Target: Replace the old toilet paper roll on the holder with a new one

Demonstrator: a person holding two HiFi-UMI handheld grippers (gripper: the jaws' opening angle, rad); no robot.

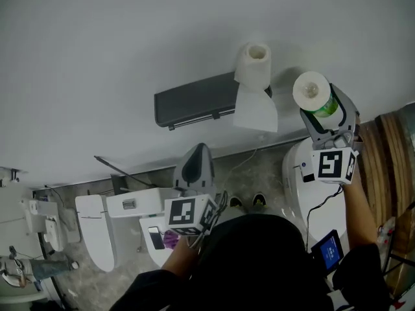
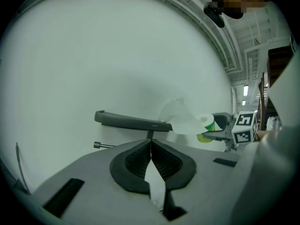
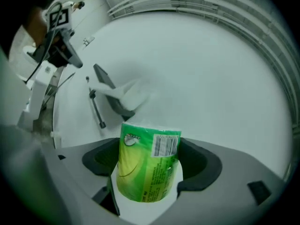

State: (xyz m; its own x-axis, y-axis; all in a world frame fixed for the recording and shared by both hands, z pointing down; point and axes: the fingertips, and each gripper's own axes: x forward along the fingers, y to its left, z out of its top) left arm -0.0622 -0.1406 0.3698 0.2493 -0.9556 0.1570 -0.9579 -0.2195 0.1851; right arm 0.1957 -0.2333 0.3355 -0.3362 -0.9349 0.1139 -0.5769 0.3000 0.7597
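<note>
While the left claw (image 2: 151,144) sits clenched, the right claw (image 3: 149,148) grasps a green-wrapped (barcoded) roll (image 3: 146,170).

Head view: up above the person, peering steeply down the wall (image 1: 130,31). Holder (image 1: 194,100), left gripper (image 1: 199,149) and right gripper (image 1: 322,112) all in frame.
Left gripper view: sighting along its own jaws, holder close ahead, right gripper far right.
Right gripper view: sighting past its wrapped roll (image 3: 147,165), holder off left.
Shared: holder, in all three.

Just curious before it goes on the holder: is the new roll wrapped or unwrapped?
Wrapped. The new roll, clamped in the right gripper, wears a green printed wrapper with a barcode.
</note>
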